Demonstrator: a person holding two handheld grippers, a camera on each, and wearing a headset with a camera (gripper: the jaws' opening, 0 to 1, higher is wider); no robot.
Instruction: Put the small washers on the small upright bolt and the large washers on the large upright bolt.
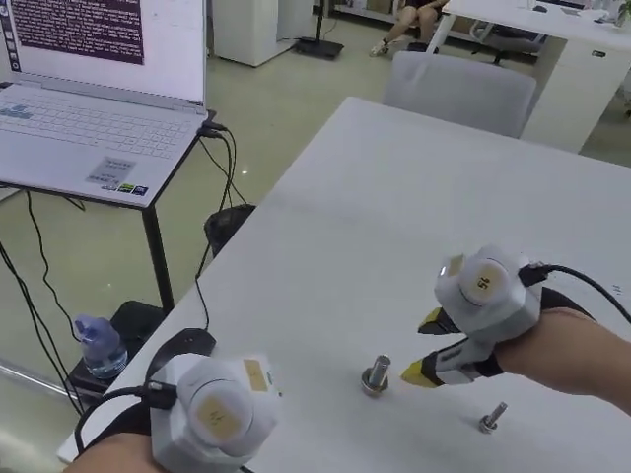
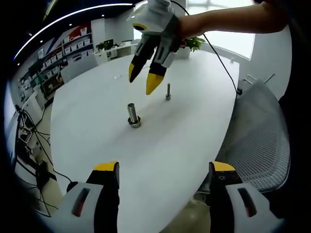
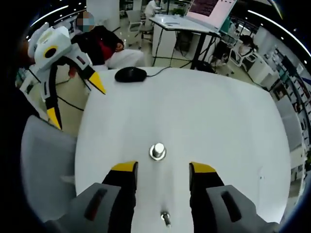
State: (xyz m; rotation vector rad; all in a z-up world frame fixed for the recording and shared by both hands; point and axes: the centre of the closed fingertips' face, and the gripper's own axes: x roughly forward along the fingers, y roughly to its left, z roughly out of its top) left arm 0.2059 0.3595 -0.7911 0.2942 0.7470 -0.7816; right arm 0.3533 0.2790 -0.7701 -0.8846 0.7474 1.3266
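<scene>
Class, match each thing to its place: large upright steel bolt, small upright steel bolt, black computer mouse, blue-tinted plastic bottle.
Things:
1 large upright steel bolt
2 small upright steel bolt
3 black computer mouse
4 blue-tinted plastic bottle

Places:
A down beside the white table, off it
B just ahead of the jaw tips of the right gripper
C at the table edge near the left gripper
D close by the right gripper, behind its tips

Pairs: 1-B, 2-D, 3-C, 4-A
</scene>
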